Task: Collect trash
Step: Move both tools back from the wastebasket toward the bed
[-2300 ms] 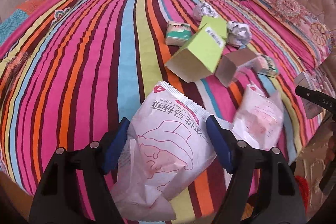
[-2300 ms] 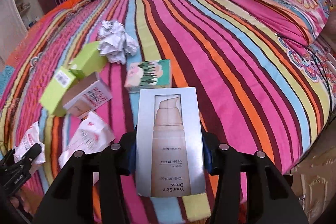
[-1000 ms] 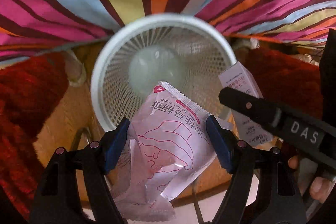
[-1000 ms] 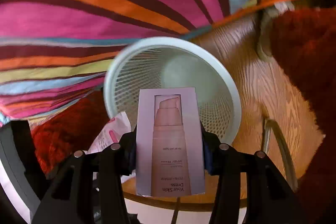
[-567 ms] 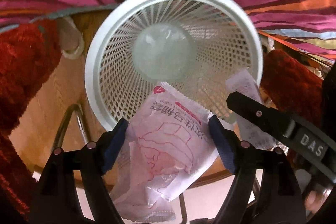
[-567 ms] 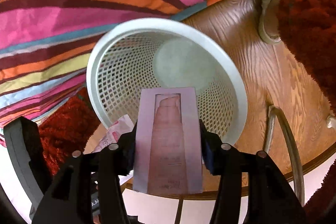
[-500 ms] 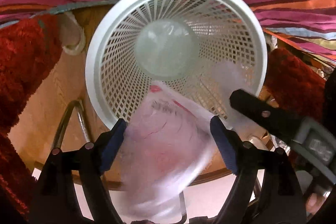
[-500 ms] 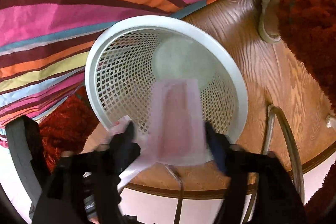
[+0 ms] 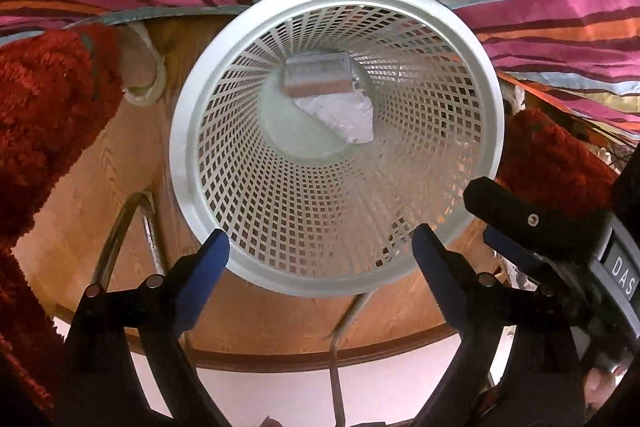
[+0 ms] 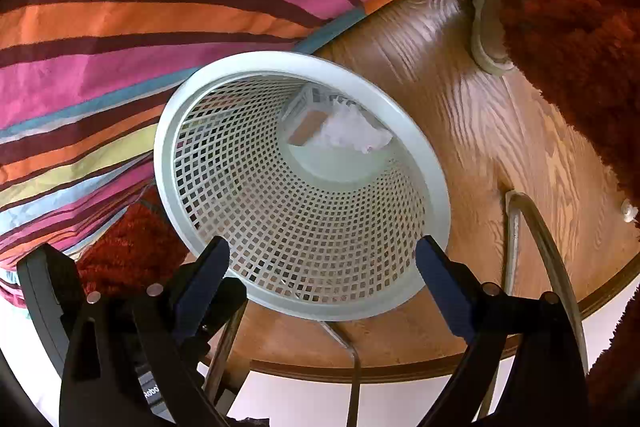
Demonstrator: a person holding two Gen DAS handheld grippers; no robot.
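Both jaws gape wide and empty, the left gripper [image 9: 320, 251] and right gripper [image 10: 322, 259] low in frame over the white bin [image 9: 188, 187], where the box [image 9: 316, 77] and wrapper [image 9: 344, 113] lie at bottom, mid-frame.

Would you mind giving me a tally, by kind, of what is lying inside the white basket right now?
Cardboard box: 1
Plastic wrapper: 1
Total: 2, both at the bottom of the white mesh basket; the left gripper and right gripper are open and carry nothing.
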